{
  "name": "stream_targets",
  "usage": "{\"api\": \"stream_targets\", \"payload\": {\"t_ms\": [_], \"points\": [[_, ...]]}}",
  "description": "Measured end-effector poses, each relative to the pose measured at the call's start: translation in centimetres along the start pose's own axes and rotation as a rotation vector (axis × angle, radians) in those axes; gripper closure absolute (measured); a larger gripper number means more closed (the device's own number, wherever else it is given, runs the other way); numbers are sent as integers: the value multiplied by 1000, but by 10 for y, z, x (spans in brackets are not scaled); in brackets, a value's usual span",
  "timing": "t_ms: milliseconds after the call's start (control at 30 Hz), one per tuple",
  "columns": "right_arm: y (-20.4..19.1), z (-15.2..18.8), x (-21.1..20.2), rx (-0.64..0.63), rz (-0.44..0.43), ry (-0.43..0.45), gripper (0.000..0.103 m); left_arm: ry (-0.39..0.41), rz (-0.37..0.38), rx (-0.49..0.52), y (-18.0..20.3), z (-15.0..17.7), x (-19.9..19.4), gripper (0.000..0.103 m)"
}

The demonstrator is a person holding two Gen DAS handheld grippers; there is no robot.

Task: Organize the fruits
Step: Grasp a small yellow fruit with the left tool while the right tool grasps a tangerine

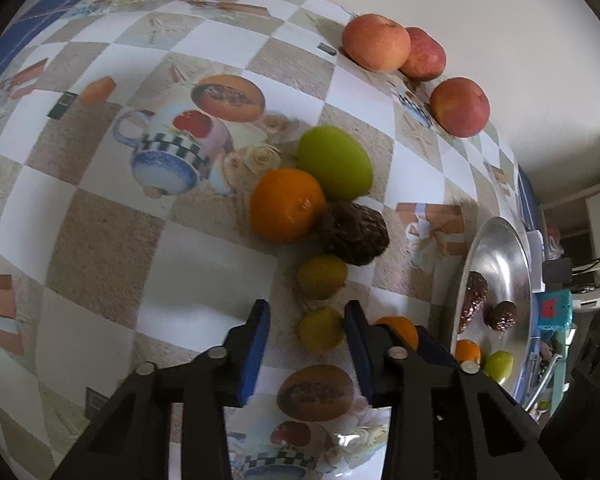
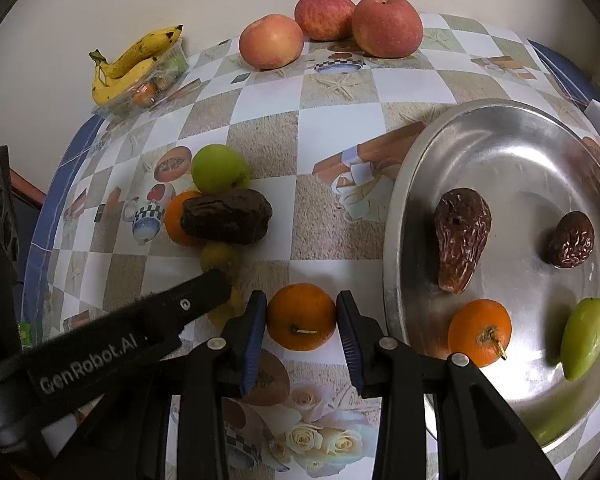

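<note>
The right claw (image 2: 301,322) stands with jaws apart, straddling a loose orange (image 2: 301,317) on the worktop (image 2: 340,128), not visibly clamped; this suits a pick toward the metal tray (image 2: 396,216) just beside it. The left claw (image 1: 306,326) is likewise apart, aimed at a small yellow-green fruit (image 1: 320,328). Only the right view shows the tray contents clearly: two dates, an orange and a green fruit. The left view shows the remaining cluster more fully.

Your two wrist views both look steeply down, close over the checkered tablecloth (image 1: 204,264), sharing the fruit cluster and metal plate (image 2: 512,136).
</note>
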State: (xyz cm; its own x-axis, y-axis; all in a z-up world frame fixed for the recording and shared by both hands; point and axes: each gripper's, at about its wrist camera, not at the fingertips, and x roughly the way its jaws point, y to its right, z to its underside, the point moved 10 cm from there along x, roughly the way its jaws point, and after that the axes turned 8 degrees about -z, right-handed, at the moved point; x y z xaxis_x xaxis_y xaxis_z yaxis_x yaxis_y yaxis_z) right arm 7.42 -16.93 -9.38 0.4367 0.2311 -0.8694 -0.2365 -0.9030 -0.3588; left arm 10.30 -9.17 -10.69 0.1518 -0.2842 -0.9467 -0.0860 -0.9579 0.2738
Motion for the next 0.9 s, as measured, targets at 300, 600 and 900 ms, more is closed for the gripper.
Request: {"api": "stream_targets", "payload": {"t_ms": [300,600,900], "points": [[-2,3,5,2,-23,-18,66,-12,30,-30,0,2,3,77],[-2,4,5,-4,-12,-25,66,56,-78,-8,-16,-6,-6,78],[-3,-7,-15,9,-33,20,66,162,-58,-32,-22,-28,-41,78]]}}
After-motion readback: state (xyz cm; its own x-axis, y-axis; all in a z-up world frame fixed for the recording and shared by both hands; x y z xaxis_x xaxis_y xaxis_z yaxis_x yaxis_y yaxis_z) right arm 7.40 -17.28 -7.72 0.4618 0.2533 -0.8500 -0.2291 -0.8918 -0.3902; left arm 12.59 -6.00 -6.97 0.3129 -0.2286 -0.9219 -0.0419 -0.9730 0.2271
